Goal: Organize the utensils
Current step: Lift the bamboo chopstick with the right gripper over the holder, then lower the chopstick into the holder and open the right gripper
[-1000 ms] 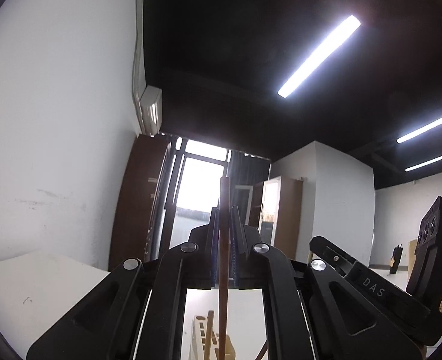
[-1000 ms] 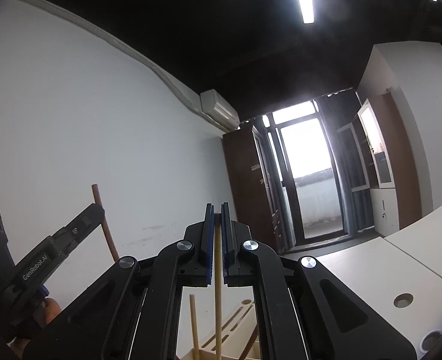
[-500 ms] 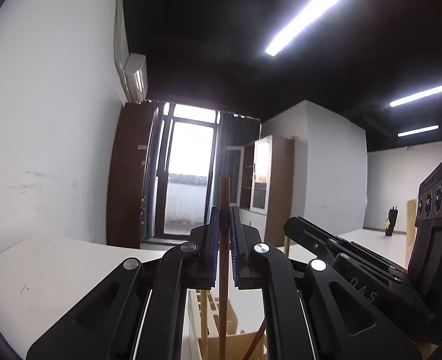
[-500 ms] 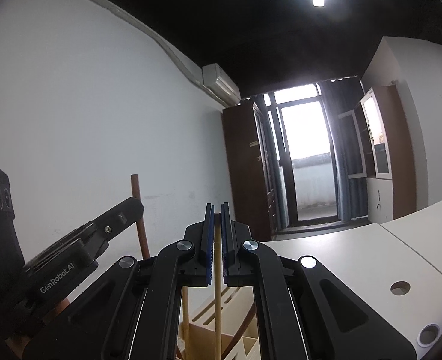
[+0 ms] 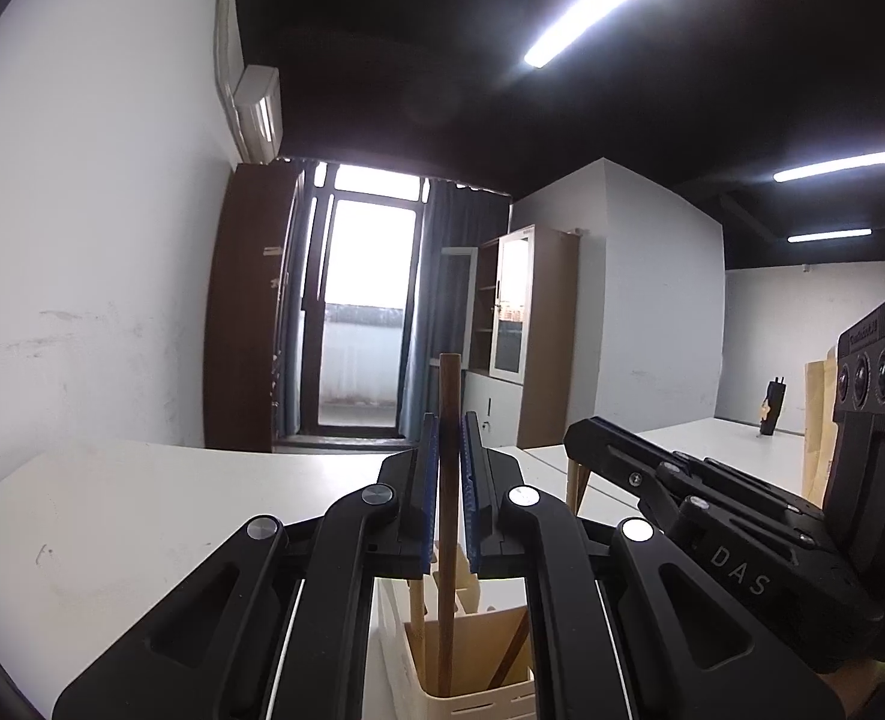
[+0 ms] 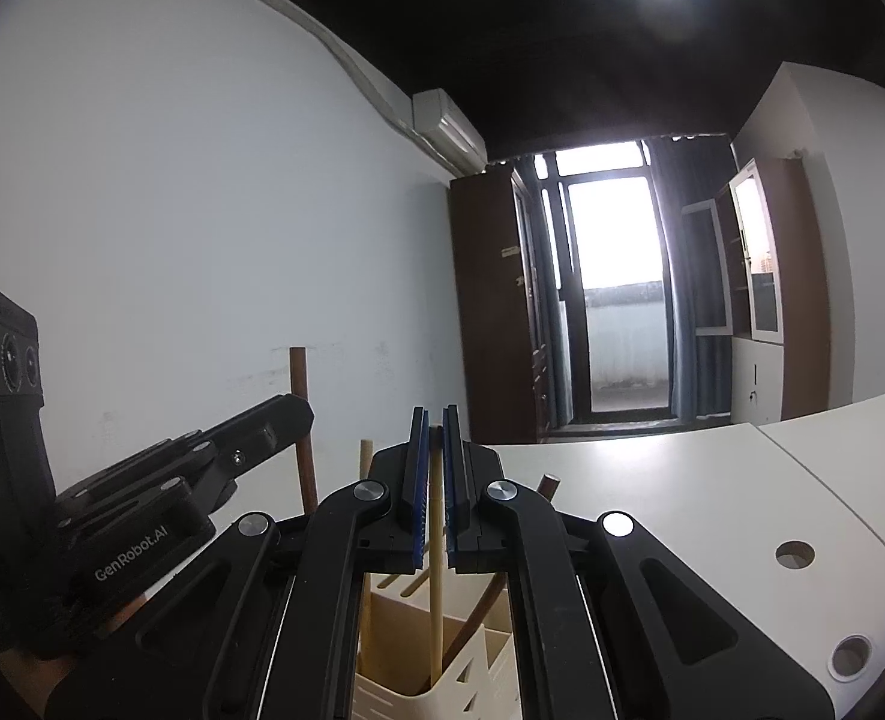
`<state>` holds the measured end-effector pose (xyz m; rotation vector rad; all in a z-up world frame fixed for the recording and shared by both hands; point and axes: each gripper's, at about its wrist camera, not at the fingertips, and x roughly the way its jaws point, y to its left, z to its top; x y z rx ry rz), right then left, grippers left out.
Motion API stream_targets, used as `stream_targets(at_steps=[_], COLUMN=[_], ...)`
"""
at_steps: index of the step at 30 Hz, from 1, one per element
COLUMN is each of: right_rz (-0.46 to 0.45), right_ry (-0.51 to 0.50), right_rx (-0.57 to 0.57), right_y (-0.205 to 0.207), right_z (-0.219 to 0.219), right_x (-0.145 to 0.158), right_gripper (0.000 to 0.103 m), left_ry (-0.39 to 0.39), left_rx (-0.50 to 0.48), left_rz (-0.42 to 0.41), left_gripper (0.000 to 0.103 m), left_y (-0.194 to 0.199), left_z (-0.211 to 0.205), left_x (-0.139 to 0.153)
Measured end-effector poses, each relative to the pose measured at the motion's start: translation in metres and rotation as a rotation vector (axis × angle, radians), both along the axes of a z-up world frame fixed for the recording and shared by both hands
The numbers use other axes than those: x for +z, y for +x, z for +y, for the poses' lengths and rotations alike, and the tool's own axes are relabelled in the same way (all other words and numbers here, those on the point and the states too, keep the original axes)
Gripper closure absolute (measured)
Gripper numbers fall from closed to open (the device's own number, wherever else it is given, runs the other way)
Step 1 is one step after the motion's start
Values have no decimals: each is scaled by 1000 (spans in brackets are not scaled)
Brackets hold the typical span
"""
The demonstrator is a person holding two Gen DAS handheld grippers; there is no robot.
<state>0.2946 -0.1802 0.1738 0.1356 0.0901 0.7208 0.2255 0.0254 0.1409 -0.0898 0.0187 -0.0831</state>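
The left claw (image 5: 448, 492) holds a dark brown wooden stick-like utensil handle (image 5: 447, 540) between its blue pads; the pads stand narrow, pressed on both sides of the handle. The handle is upright, and its lower end goes down inside the cream plastic utensil holder (image 5: 472, 699) at 6 o'clock in the left wrist view. I think it is held vertical so that it can slide straight into the compartment without catching the wall.

The right claw (image 6: 435, 480) is also narrow and grips a pale light-wood utensil handle (image 6: 436, 600), upright too, with its lower part inside the same cream holder (image 6: 394, 702). In the right wrist view the left claw shows at 9 o'clock with its dark handle, so both claws work close together above one holder.

Other wooden handles lean in the holder. The holder stands on the white desk (image 6: 682, 480). In my judgement both utensils are nearly placed, and releasing them is the remaining step.
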Motion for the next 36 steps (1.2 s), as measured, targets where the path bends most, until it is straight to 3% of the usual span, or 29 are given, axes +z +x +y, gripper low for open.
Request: stream_targets(at_steps=[5, 14, 22, 25, 27, 29, 36], right_rz=[59, 65, 86, 92, 99, 104, 127], right_ry=[0, -34, -50, -55, -48, -40, -47], right_rx=[13, -4, -12, -21, -25, -37, -58], right_y=[6, -2, -3, -3, -2, -1, -5], right_z=[0, 1, 2, -1, -4, -8, -14], right_x=[-5, -12, -14, -12, -12, -10, -16], right_gripper=[98, 98, 97, 97, 95, 86, 84], left_ry=[1, -2, 18, 3, -4, -12, -41], left_rx=[-9, -4, 6, -14, -10, -5, -23], left_rz=[10, -24, -1, 23, 15, 12, 40], left_gripper=[96, 96, 96, 90, 88, 86, 82], left_y=[0, -3, -1, -1, -5, -10, -22], left_z=[3, 4, 1, 2, 5, 7, 8], left_x=[-1, 5, 0, 5, 7, 11, 11])
